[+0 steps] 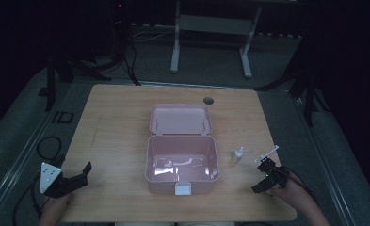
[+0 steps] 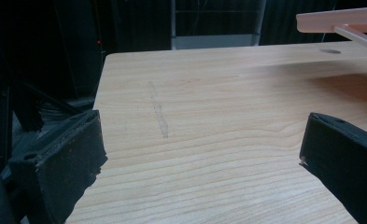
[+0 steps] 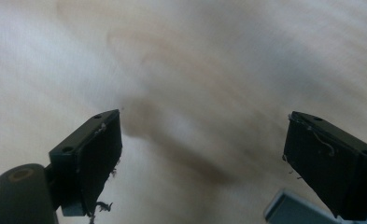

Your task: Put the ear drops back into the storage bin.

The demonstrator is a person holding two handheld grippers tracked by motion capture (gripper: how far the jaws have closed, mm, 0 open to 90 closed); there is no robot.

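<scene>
An open pink plastic box stands mid-table with its lid tilted back and a white latch at the front. To its right stands a small white bottle, and beside that lies a thin white stick-like item. My left gripper rests at the table's front left corner, open, with nothing between its jaws; the lid's edge shows far off. My right gripper hovers open at the front right, just below the stick. That view is blurred, with a pale object near the right jaw.
A round cable hole sits near the table's far edge. Bare wood spreads left of the box. A white desk frame stands on the floor beyond the table, and cables lie on the floor at the left.
</scene>
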